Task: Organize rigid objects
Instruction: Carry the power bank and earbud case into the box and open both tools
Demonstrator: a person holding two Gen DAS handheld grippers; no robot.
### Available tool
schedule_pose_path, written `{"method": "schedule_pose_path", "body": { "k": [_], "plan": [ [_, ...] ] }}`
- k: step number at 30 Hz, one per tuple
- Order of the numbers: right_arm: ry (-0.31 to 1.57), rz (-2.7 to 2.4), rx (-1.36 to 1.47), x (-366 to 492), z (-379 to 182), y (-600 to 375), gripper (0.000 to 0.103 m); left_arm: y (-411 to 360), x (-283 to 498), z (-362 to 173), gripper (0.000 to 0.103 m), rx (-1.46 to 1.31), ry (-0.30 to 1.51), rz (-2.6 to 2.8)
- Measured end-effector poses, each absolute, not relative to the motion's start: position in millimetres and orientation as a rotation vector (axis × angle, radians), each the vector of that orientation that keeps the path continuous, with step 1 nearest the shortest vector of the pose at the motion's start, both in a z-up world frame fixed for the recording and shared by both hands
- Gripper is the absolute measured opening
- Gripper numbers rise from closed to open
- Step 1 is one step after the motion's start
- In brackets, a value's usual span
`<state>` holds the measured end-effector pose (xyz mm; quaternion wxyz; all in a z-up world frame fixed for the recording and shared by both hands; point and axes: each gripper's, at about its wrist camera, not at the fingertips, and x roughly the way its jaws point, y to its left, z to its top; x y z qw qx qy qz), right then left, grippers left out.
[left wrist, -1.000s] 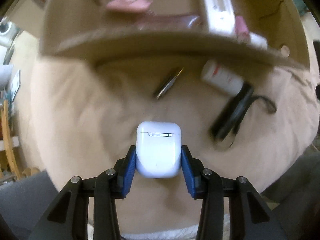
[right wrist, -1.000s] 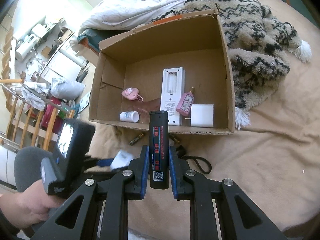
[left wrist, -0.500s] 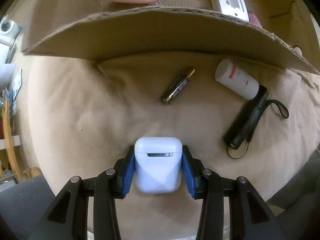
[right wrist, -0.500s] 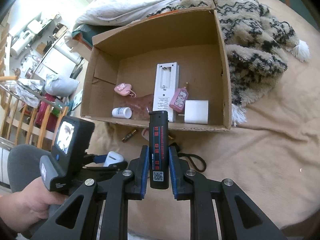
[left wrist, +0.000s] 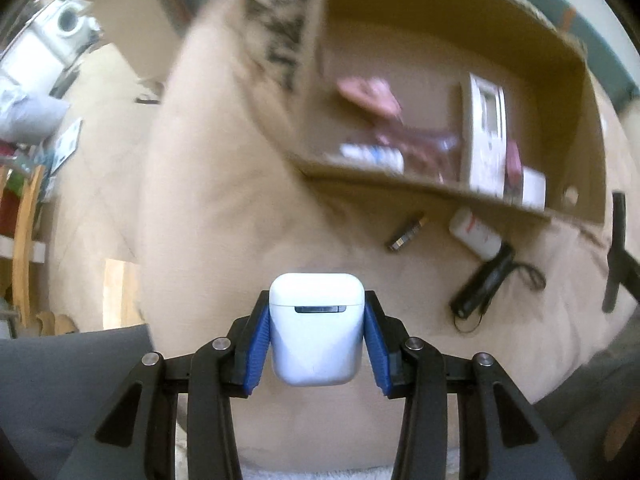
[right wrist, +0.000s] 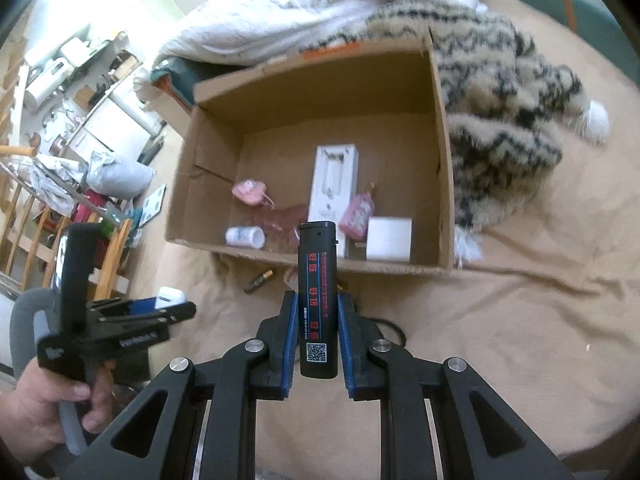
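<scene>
A white, rounded earbud case (left wrist: 316,328) sits upright between the left gripper's (left wrist: 316,344) blue pads, hinge side facing the camera, lifted off the tan cover. A black cylinder (right wrist: 318,300) with red lettering and a QR label stands clamped in the right gripper (right wrist: 318,328). Ahead of both lies an open cardboard box (right wrist: 440,152); before its near wall lie a battery (left wrist: 406,234), a white bottle (left wrist: 476,236) and a black flashlight (left wrist: 482,284).

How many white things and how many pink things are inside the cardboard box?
White: 3 (long flat white panel, white cube, small white bottle)
Pink: 3 (rounded pink charm, flat pink bottle, see-through pink piece)
Total: 6 in the cardboard box
</scene>
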<state>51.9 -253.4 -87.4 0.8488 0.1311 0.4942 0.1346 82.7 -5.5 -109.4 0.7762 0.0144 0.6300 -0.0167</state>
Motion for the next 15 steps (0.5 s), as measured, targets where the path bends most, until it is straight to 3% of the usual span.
{"method": "schedule_pose_path", "body": {
  "k": [7,15],
  "plan": [
    [0.824,0.275,0.257,37,-44,-262,0.021,-2,90,-31,0.040,0.041,1.124,0.027],
    [0.655,0.271,0.229,65,-2,-265,0.021,-5,129,21,0.040,0.003,0.918,0.002]
  ]
}}
